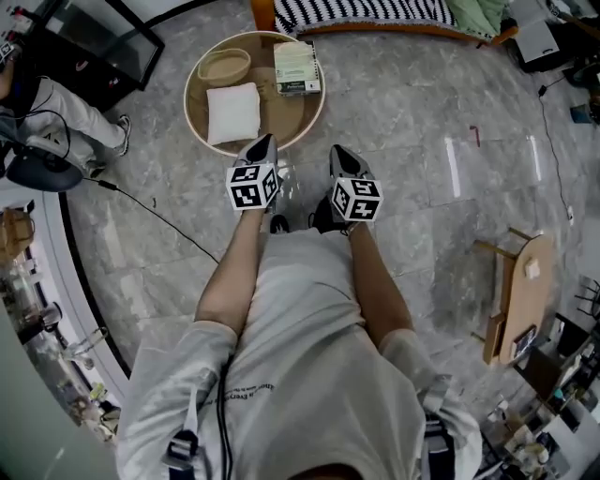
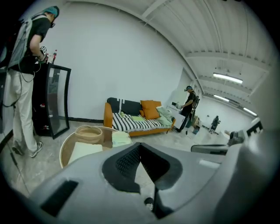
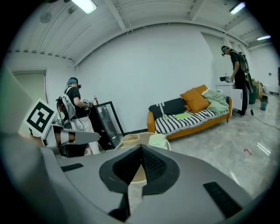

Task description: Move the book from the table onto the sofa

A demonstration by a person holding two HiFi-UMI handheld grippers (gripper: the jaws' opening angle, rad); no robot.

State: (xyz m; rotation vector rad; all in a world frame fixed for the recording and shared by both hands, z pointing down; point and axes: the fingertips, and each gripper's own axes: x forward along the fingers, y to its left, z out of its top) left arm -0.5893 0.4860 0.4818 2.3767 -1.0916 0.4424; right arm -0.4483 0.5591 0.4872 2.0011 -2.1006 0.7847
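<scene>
Left gripper [image 1: 263, 141] and right gripper [image 1: 339, 151] are hanging empty, jaws pinched together; we're just getting started; book [image 1: 296, 67] is sitting on the table [image 1: 282, 118], not the sofa [image 1: 375, 13].

Pale green book [image 1: 297, 67], orange striped sofa [image 1: 366, 13]

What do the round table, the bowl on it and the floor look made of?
Round table: likely light wood, matte; tan top, raised rim. Bowl: pale beige, maybe woven fibre or wood; too small to tell. Floor: polished grey stone or tile; veined, with glare streaks.
</scene>
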